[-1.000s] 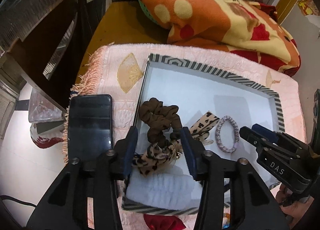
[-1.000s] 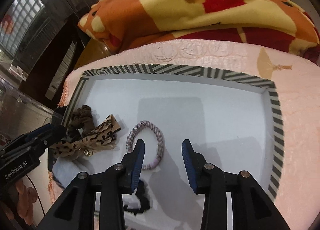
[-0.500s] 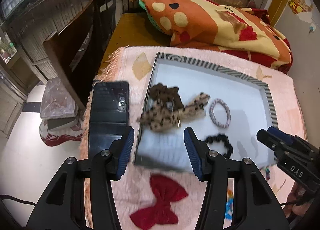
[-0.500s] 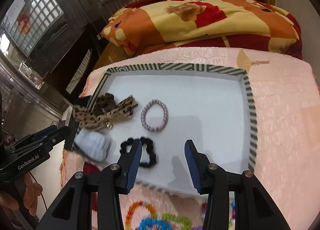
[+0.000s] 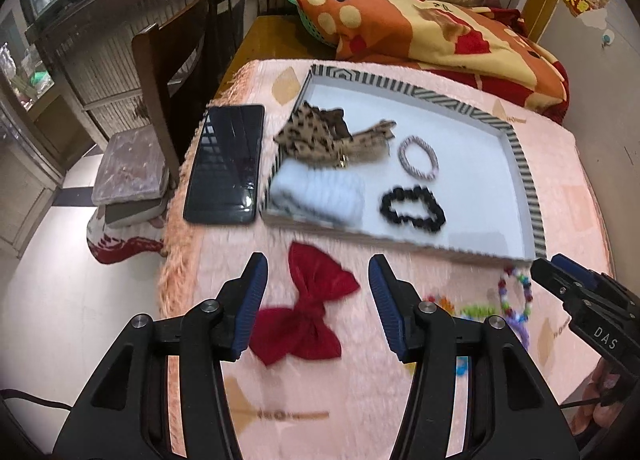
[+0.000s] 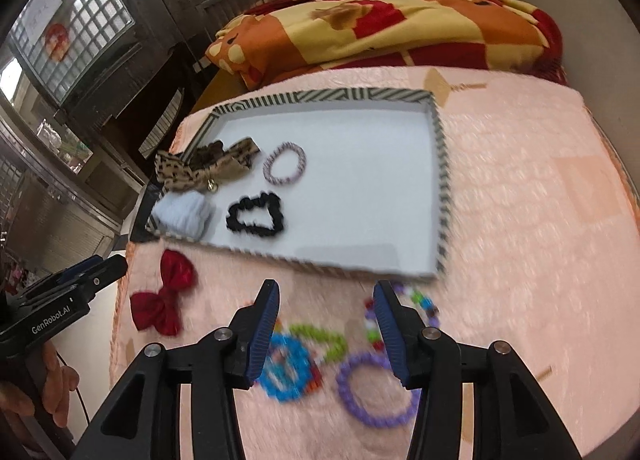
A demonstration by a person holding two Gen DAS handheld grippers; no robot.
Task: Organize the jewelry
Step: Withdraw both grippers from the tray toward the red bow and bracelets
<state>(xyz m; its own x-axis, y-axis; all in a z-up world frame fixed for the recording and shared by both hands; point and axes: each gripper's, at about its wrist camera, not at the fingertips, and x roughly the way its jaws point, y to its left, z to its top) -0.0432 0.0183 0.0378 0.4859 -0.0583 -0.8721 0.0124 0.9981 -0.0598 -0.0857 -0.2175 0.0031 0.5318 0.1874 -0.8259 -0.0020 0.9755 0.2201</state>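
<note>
A white tray with a striped rim (image 5: 520, 164) (image 6: 440, 164) lies on a pink mat. In it are a leopard-print bow (image 5: 316, 136) (image 6: 200, 172), a pale blue fluffy band (image 5: 320, 196) (image 6: 184, 212), a pink-white ring band (image 5: 418, 158) (image 6: 284, 164) and a black scrunchie (image 5: 412, 210) (image 6: 256, 216). A red bow (image 5: 308, 312) (image 6: 164, 296) lies on the mat in front of the tray. My left gripper (image 5: 318, 280) is open above the red bow. My right gripper (image 6: 326, 312) is open above colourful bead bracelets (image 6: 360, 356) (image 5: 512, 300).
A black phone (image 5: 226, 164) lies on the mat left of the tray. A folded orange and yellow blanket (image 5: 420, 20) (image 6: 380, 32) lies behind the tray. A dark wooden chair (image 5: 176, 60) stands at the table's left. The mat's fringe marks its left edge.
Both grippers have pulled back and up from over the tray. The red bow and bead bracelets in front of the tray have come into view.
</note>
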